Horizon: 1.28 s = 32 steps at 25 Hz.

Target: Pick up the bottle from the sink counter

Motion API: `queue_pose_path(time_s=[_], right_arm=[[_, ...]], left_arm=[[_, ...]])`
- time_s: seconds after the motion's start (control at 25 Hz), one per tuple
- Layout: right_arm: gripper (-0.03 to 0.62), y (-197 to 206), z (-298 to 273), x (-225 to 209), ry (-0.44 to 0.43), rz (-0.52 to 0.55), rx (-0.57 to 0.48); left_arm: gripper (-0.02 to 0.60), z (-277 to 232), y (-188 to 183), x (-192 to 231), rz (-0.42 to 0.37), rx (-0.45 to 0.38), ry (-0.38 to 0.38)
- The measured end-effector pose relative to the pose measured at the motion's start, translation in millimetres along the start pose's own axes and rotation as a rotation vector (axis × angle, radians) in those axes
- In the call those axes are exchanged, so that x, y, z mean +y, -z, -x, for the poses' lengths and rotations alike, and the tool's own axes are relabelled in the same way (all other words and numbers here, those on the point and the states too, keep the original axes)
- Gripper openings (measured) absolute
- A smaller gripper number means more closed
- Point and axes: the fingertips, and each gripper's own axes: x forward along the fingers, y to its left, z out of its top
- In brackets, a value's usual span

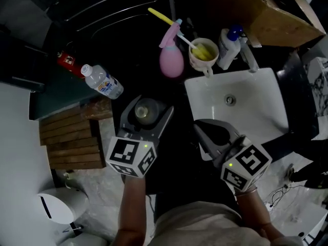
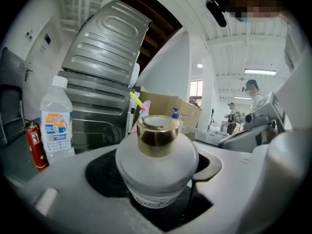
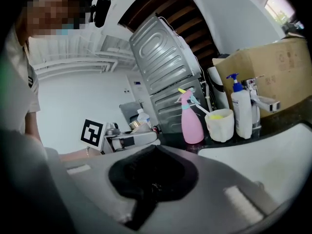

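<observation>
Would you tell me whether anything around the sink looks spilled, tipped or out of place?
Nothing stands out: the gold-capped bottle sits upright in the left gripper, and the water bottle, pink spray bottle and cup stand upright, with no spill visible.

The small bottle (image 1: 146, 110) shows only its cap and shoulders from above. The fingers (image 2: 53, 179) of the left gripper (image 1: 152, 105) hide its base, and the print low on it is too blurred to read. The cardboard box (image 1: 266, 9) runs off the top edge. The label on the water bottle (image 1: 102, 81) is too small to read, and the red canister (image 1: 69, 60) is half lost in shadow.
</observation>
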Motion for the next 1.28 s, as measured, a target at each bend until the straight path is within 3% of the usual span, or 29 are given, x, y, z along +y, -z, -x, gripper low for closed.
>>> queue_pose_path(time_s=[0.12,0.44,1.0,1.28], right_arm=[[0.003,-2.8,6.7,11.0,-0.042,-0.002,-0.008],[0.003,-9.2,28.9,41.6,-0.141,0.06,-0.029],[0.003,8.0,84.3,77.5,-0.3,0.138,0.011],[0.003,10.0,97.3,94.8,-0.372,0.146,0.006]], left_arm=[[0.35,16.8,-7.3,-7.6,0.024,-0.029,-0.03],[0.35,62.6,-26.9,-35.1,-0.009,-0.105,-0.071],[0.35,127.9,-41.2,-102.3,-0.008,-0.193,-0.194],[0.35,161.8,-51.9,-131.8,-0.053,-0.241,-0.239]])
